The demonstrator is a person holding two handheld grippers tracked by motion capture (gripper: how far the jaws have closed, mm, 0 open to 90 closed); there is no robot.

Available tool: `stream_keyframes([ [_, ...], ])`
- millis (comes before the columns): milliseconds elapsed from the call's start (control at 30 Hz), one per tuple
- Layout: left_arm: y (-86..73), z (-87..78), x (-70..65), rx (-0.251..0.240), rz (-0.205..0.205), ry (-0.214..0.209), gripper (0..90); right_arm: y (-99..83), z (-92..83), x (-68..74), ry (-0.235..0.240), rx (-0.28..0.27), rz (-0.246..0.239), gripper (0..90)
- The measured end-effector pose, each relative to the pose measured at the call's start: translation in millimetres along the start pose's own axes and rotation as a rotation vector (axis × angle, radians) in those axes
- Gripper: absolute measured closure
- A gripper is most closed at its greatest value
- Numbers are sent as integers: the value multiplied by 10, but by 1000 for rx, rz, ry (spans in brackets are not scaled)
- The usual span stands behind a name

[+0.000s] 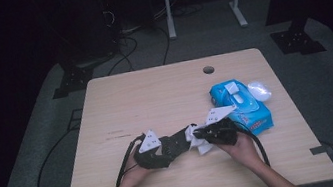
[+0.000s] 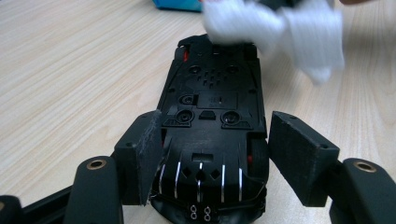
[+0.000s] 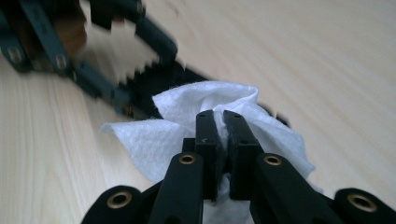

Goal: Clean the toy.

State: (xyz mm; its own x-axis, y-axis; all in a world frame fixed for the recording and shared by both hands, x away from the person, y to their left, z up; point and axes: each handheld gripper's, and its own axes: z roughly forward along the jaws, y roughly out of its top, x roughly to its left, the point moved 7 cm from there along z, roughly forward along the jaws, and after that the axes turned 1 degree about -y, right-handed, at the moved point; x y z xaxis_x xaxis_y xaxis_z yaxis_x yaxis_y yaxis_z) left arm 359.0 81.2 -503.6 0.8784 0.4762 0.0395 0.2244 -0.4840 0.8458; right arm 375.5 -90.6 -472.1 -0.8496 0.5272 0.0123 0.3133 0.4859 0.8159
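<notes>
A black toy car lies upside down on the wooden table, between the jaws of my left gripper. Those jaws stand apart: the right-hand pad is clear of the car's side and the left-hand pad sits close against it. In the high view the left gripper points right, toward my right gripper. My right gripper is shut on a crumpled white wipe, which rests at the car's far end.
A blue pack of wipes lies just behind the right hand, with a small white object at its far right corner. A round cable hole sits near the table's far edge. Cables trail off the table's front left.
</notes>
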Motion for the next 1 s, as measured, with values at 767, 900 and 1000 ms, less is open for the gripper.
stream_keyframes([
  [767, -141, 123, 61, 102, -31, -30, 181, -183, 236, -119, 14, 43, 62, 839],
  [900, -132, 115, 30, 101, -17, -31, 224, -145, 250, -30, 41, 32, 51, 839],
  [1000, -119, 107, 14, 104, 10, -17, 229, -96, 305, 118, 71, 26, 27, 839],
])
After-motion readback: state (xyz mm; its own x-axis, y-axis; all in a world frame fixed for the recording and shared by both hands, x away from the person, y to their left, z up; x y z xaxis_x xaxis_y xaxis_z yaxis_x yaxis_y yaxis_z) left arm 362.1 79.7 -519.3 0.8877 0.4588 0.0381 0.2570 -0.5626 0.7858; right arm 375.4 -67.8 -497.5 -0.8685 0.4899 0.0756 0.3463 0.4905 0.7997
